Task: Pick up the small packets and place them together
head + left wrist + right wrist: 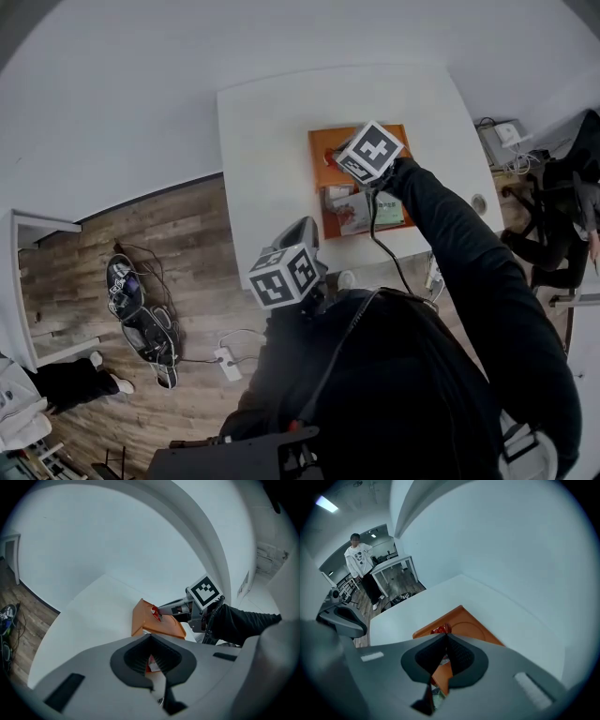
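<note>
Left gripper (150, 638) sat clenched and empty at near edge of table (267, 141), likely just waiting. Other packets (361, 208) lay bunched at near end of orange tray (324, 155). Right gripper (160, 611) pinched small red packet (155, 613) above tray's far part, probably to add it to that bunch.

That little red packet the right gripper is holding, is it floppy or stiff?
The red packet looks thin and crinkled at the right gripper's tip, so it is probably floppy and light. Pinched by one edge only, it might dangle or slip.
</note>
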`<state>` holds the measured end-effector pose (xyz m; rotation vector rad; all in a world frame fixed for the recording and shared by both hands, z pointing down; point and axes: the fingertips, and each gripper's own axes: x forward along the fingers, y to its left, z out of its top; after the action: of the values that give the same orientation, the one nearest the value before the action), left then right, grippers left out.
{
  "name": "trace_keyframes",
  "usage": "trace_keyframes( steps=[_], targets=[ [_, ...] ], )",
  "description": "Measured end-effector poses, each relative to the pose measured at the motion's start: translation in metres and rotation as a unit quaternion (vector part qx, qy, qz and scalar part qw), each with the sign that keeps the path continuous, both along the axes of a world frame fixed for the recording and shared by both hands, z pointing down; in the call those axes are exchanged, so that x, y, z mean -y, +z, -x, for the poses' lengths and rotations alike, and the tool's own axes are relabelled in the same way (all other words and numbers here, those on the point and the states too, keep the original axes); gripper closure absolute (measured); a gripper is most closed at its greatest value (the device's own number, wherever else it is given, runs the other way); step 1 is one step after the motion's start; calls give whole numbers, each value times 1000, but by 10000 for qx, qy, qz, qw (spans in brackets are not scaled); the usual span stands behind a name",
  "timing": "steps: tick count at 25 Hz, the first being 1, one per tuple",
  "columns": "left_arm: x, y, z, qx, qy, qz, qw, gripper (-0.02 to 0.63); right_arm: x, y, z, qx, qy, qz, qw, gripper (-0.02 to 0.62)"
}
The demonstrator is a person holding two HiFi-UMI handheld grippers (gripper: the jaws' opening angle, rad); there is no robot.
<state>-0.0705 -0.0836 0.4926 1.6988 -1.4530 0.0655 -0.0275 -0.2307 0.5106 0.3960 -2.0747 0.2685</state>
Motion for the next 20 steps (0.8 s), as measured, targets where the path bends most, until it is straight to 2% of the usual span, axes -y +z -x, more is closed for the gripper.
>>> trace_keyframes(
  steps=[13, 15, 16, 17, 20],
  targets=[
    [8, 4, 7, -99, 6, 67, 9999, 607, 12, 16, 5, -170, -45, -1, 9998, 572],
    [10, 5, 5, -103, 41, 73, 9999, 607, 13, 15, 4, -120, -132, -10, 9998, 537],
    [10, 5, 5, -105, 56, 79, 9999, 607, 12, 14, 4, -82, -197, 39, 9998, 485],
    [9, 6, 5, -110, 65, 86, 9999, 607, 10, 13, 4, -40, -248, 81, 9997, 462],
    [10, 7, 2, -114, 101, 84, 9998, 607, 11, 2, -1, 78, -313, -47, 9995, 445]
  ],
)
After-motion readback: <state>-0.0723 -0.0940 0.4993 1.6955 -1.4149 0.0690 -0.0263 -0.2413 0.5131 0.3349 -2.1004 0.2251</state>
